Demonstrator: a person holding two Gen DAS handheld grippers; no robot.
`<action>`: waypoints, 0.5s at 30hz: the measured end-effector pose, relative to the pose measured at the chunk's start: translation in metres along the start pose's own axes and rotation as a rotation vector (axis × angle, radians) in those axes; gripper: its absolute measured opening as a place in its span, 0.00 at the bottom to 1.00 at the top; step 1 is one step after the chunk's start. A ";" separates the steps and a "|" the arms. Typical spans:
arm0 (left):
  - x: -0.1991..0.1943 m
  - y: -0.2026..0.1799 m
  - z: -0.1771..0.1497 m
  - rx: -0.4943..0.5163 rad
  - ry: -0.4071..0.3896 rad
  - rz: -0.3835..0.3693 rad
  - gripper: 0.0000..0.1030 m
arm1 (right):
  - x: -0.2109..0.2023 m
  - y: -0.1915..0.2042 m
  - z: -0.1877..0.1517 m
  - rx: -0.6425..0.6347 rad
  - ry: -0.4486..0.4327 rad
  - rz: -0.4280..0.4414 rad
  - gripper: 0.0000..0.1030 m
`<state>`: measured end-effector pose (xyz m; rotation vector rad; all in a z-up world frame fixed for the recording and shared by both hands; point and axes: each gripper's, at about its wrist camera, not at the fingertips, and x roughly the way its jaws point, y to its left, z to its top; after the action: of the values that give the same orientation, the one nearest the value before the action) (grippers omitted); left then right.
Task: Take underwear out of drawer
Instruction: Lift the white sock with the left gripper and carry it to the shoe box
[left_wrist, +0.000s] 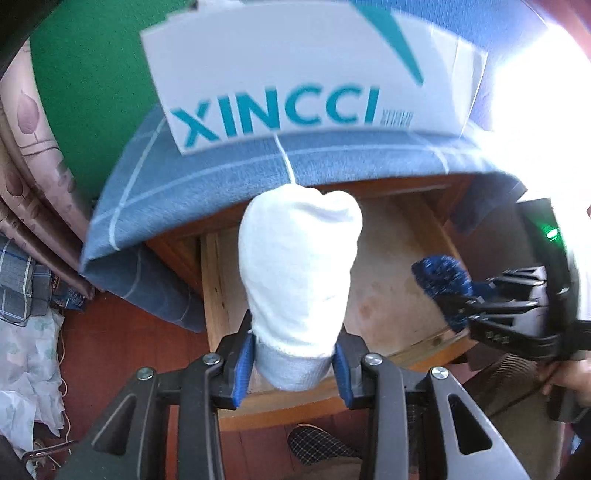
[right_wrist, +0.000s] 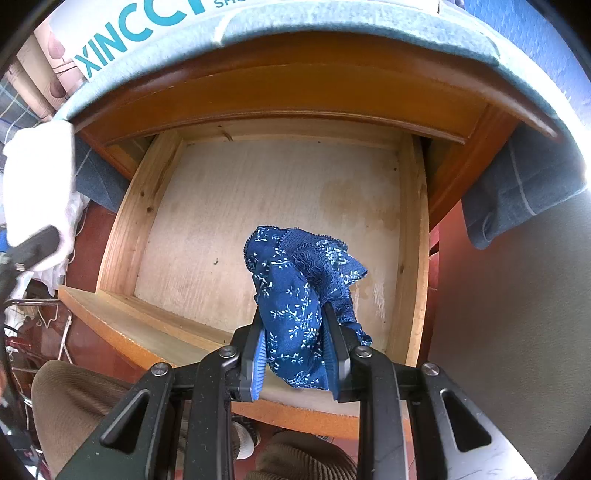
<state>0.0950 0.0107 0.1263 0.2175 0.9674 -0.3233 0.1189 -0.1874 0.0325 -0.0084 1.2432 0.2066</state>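
Left gripper (left_wrist: 293, 363): clamped on rolled white cloth bundle (left_wrist: 299, 273). Right gripper (right_wrist: 295, 360): clamped on dark-blue floral lace underwear (right_wrist: 301, 295), above open wooden drawer (right_wrist: 207, 221).

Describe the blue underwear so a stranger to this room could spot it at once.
Find the open wooden drawer under the blue cloth. Above its bare bottom, the right gripper is shut on the underwear. It is dark blue with small pale sprigs and lace trim, unlike the plain white cloth in the left gripper.

A box (left_wrist: 314, 70) lies on the cloth (left_wrist: 229, 173) covering the cabinet, above the pulled-out drawer (right_wrist: 412, 236).
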 end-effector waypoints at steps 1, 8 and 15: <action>-0.006 0.000 0.001 -0.001 -0.006 -0.006 0.36 | 0.000 0.000 0.000 0.000 -0.001 0.000 0.24; -0.053 0.004 0.015 0.008 -0.068 -0.024 0.36 | -0.001 0.000 -0.001 0.002 -0.004 0.006 0.24; -0.118 0.014 0.065 0.004 -0.185 -0.025 0.36 | -0.003 -0.001 -0.001 0.005 -0.007 0.007 0.24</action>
<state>0.0884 0.0228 0.2612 0.1761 0.7878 -0.3623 0.1172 -0.1888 0.0344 0.0008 1.2367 0.2095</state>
